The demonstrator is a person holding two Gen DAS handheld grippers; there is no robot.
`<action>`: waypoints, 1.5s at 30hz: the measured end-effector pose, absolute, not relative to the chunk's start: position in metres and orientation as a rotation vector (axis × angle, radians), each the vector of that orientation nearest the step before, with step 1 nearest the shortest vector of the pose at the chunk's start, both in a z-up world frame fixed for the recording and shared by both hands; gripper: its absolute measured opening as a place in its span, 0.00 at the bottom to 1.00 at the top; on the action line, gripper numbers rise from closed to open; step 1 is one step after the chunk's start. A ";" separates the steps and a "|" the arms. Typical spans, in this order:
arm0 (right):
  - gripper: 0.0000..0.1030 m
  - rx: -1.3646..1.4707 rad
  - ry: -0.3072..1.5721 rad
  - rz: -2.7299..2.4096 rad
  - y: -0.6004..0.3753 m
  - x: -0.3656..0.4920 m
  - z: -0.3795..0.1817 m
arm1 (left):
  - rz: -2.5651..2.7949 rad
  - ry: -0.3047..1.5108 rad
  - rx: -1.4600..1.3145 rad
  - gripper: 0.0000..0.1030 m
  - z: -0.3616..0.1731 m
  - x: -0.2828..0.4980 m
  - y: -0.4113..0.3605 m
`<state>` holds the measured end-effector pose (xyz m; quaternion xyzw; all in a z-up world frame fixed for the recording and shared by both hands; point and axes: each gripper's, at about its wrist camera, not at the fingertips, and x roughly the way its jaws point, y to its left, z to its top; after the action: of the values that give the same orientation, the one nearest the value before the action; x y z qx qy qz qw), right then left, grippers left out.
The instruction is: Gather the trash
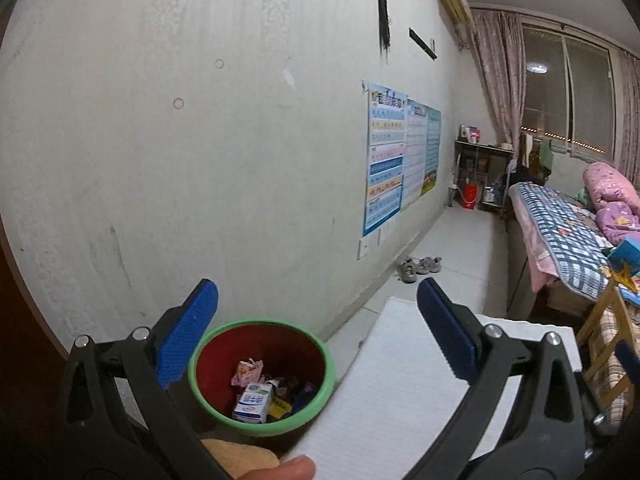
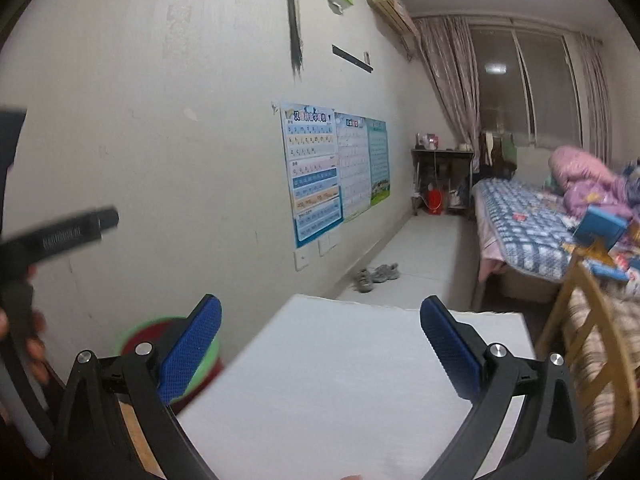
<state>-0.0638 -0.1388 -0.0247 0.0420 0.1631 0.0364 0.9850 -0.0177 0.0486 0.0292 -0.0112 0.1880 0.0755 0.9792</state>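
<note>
Fingertip (image 1: 294, 469) nearest. Left gripper (image 1: 316, 336) and right gripper (image 2: 320, 344) both spread wide, empty. Trash bin (image 1: 262, 376) near left by wall, holding milk carton (image 1: 254, 402), wrappers. Risk: low pass clips bin rim, tips contents onto white table (image 1: 392, 392).

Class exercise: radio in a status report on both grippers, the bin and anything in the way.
Left gripper open, empty. Right gripper open, empty. Bin holds carton and wrappers, beside white table. Nothing in the way.

Wall posters (image 2: 316, 172), shoes (image 2: 376, 274), bed (image 2: 520, 220), curtains (image 2: 448, 80)
</note>
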 end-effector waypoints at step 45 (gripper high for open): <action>0.93 0.112 0.485 0.053 -0.157 -0.052 -0.071 | 0.226 0.447 0.003 0.95 0.013 -0.009 0.045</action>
<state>-0.0516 -0.1567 -0.0707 0.0554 0.2401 0.0262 0.9688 -0.0094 0.0446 0.0133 0.0015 0.2214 0.1118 0.9688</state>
